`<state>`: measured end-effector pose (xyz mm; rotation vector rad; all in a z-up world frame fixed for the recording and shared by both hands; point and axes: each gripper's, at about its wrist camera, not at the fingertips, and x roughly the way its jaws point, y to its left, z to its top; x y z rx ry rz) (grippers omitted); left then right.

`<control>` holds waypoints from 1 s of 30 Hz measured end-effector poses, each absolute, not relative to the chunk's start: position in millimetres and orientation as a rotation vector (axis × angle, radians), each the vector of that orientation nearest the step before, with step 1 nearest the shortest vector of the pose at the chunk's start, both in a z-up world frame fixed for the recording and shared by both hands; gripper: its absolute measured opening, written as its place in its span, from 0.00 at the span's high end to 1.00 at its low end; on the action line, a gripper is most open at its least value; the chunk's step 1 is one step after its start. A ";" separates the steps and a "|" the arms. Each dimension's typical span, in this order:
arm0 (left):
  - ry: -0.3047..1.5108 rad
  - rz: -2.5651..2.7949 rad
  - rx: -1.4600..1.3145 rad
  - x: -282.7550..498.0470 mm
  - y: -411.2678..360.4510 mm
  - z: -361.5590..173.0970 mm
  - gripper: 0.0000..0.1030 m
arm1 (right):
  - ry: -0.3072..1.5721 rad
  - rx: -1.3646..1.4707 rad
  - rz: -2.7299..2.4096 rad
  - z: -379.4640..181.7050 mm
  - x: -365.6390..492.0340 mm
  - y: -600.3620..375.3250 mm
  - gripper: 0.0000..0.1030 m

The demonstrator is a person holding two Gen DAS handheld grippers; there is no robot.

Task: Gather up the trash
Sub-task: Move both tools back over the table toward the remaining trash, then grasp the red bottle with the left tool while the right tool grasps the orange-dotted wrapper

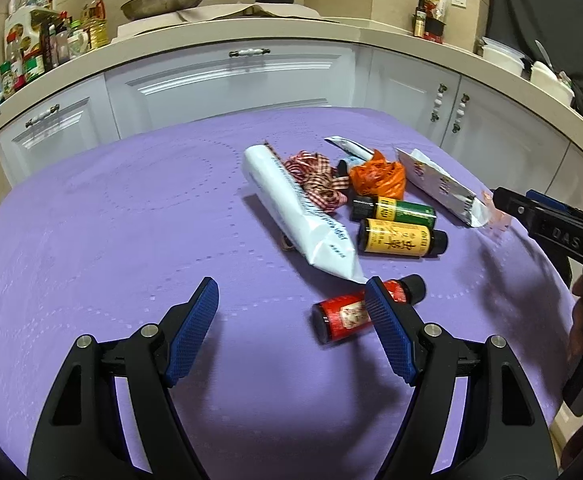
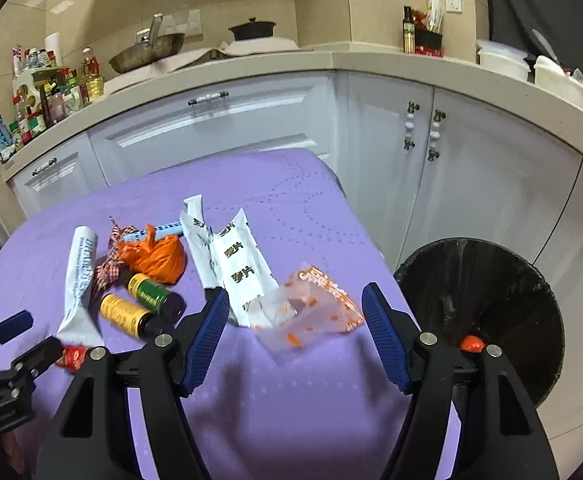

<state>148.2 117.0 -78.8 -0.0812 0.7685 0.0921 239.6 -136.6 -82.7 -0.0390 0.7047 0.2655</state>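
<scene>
right gripper (image 2: 295, 320) jaws wide apart, nothing pinched. a clear wrapper with orange print (image 2: 311, 304) sits between the pads, lying on the purple cloth (image 2: 291, 420) near the table's right edge; pads don't look like they press on it. left gripper (image 1: 291, 312) also wide, empty, hanging over the cloth with the red bottle (image 1: 347, 314) just past its right pad, partly hidden behind it.

progress, my read: early. black-lined bin (image 2: 479, 320) stands on the floor right of the table, and only one small orange-red item (image 2: 471, 343) shows inside it. the rest of the bin is too dark to read.

still on the table:
- long white pouch (image 1: 295, 204)
- red checked ribbon (image 1: 315, 180)
- crumpled orange bag (image 1: 377, 178)
- green bottle (image 1: 395, 209) and yellow bottle (image 1: 401, 237), lying side by side
- white foil packet (image 1: 439, 184), with another white wrapper (image 1: 347, 146) behind the orange bag
- red bottle, clear wrapper

so nearly the whole pile is left. the clear wrapper is the closest piece to the bin and looks like the next grab for the right side; thin film, likely to slip or crumple.
</scene>
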 end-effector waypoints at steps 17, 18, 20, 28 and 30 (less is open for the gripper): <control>0.778 0.074 -0.098 149.5 118.6 -81.0 0.29 | 0.757 -0.020 0.273 -93.2 230.4 -159.1 0.66; 0.779 0.072 -0.095 149.8 117.1 -81.1 0.28 | 0.756 -0.013 0.276 -93.5 228.2 -161.4 0.67; 0.781 0.068 -0.094 150.4 114.1 -81.2 0.28 | 0.754 -0.005 0.279 -93.2 224.8 -164.1 0.69; 0.788 0.046 -0.076 154.4 103.2 -81.7 0.29 | 0.747 -0.002 0.300 -91.0 208.6 -172.3 0.71; 0.792 0.042 -0.073 155.9 101.4 -82.2 0.28 | 0.750 -0.001 0.311 -91.7 205.3 -173.3 0.71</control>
